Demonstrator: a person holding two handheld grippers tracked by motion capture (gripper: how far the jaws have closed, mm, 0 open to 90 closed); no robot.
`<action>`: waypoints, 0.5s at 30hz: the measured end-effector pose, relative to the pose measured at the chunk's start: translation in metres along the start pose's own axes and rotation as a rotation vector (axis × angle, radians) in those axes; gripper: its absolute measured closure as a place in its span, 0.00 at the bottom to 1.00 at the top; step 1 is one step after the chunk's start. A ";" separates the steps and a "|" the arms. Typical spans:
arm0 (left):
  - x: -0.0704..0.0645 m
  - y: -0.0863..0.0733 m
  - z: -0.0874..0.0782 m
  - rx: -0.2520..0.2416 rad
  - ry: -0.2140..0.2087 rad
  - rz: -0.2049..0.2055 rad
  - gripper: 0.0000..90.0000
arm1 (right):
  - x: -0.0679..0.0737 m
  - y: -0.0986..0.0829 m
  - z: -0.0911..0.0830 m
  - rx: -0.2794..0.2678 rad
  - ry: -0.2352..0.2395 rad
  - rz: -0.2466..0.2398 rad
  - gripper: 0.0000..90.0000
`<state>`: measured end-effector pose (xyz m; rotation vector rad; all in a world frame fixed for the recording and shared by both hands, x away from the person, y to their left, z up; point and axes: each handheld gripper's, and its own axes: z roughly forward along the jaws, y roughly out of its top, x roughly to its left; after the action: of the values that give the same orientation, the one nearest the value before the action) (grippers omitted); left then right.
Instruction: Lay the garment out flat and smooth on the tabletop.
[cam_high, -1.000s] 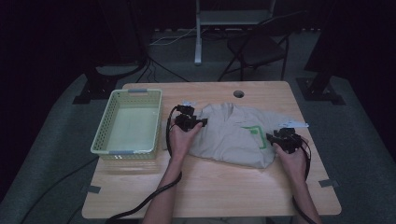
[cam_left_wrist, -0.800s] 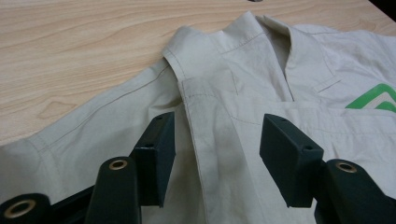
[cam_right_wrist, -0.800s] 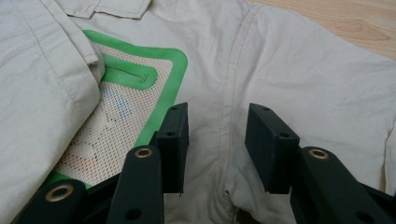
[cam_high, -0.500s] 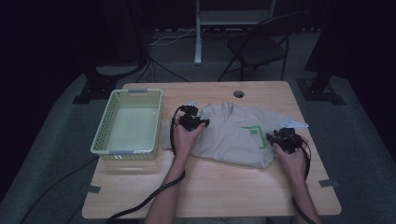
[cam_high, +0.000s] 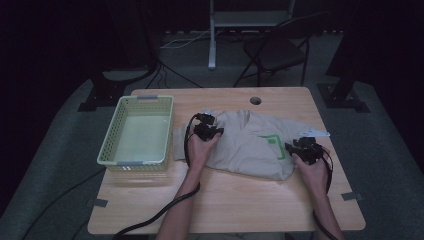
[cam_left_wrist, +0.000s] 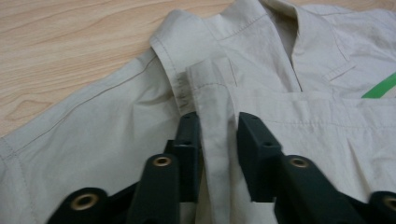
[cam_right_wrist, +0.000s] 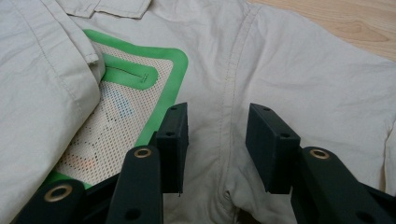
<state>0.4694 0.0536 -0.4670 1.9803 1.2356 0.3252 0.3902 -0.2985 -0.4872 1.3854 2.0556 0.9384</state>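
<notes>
A beige shirt (cam_high: 250, 145) lies spread on the wooden table (cam_high: 235, 200), collar toward the far side. My left gripper (cam_high: 209, 130) rests on the shirt's left part near the collar. In the left gripper view its jaws (cam_left_wrist: 219, 135) are drawn in on the raised front placket strip of the shirt (cam_left_wrist: 116, 130). My right gripper (cam_high: 299, 148) sits at the shirt's right edge. In the right gripper view it (cam_right_wrist: 217, 135) stands open over a seam of the shirt (cam_right_wrist: 303, 70), beside a green-bordered mesh patch (cam_right_wrist: 177, 60).
A pale green plastic basket (cam_high: 112, 145) stands on the table's left side, close to the shirt's left sleeve. A round cable hole (cam_high: 255, 100) is near the far edge. A folding chair (cam_high: 272, 52) and stand legs are behind the table.
My left gripper has moved right from the shirt's left edge onto the shirt near the collar. The right gripper has stayed at the shirt's right edge.
</notes>
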 end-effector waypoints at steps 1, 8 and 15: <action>-0.001 0.000 0.000 0.001 0.002 0.006 0.84 | 0.000 0.000 0.000 0.000 0.000 0.001 0.65; -0.002 0.000 0.001 0.013 -0.012 0.017 0.95 | 0.000 0.000 0.000 0.000 -0.001 0.000 0.65; -0.006 -0.001 0.000 0.018 -0.011 0.043 0.98 | 0.001 0.000 0.000 0.000 -0.001 0.000 0.64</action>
<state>0.4661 0.0485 -0.4667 2.0239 1.1940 0.3258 0.3901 -0.2978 -0.4871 1.3856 2.0545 0.9372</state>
